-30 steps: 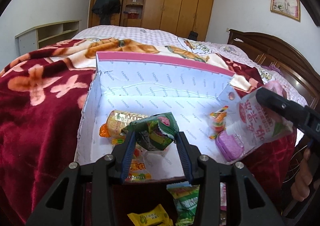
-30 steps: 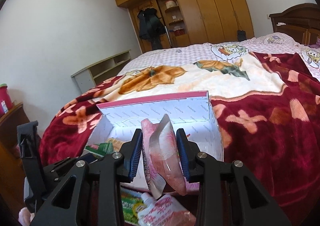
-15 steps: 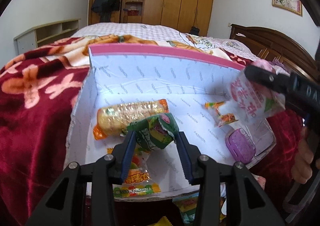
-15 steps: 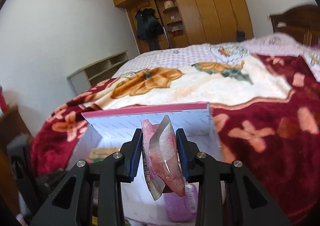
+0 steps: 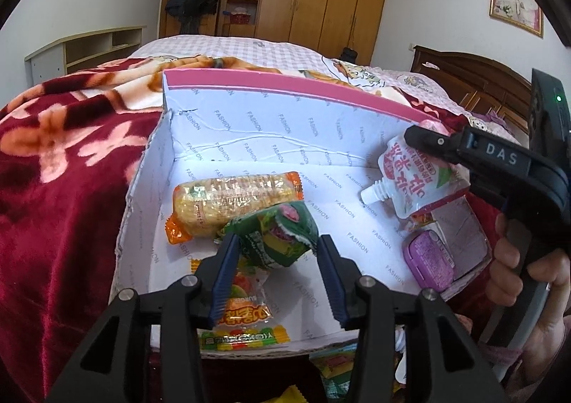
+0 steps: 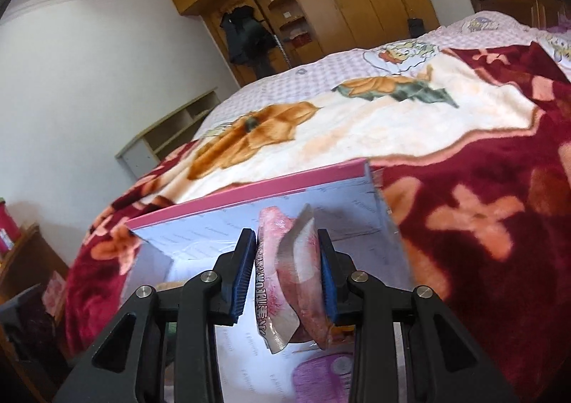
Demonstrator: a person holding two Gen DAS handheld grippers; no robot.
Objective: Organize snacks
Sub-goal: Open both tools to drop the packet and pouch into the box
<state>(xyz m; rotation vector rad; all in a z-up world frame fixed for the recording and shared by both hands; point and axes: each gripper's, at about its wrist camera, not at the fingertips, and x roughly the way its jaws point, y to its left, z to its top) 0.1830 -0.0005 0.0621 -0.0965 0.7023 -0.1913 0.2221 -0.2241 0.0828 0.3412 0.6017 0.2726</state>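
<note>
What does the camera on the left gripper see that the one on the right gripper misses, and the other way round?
Only the left view shows the left gripper, its jaws opening around a green packet, plus the orange-ended cracker roll, the right gripper's black body and the hand holding it.

Only the right view shows the right gripper from behind, pads pressed on the pouch edge-on.

Both show the pink-rimmed box, the pink-and-white spouted pouch and the purple case.

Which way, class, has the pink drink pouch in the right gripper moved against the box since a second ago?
Yes. The pink drink pouch has come in over the box rim and now hangs above the purple case.
</note>
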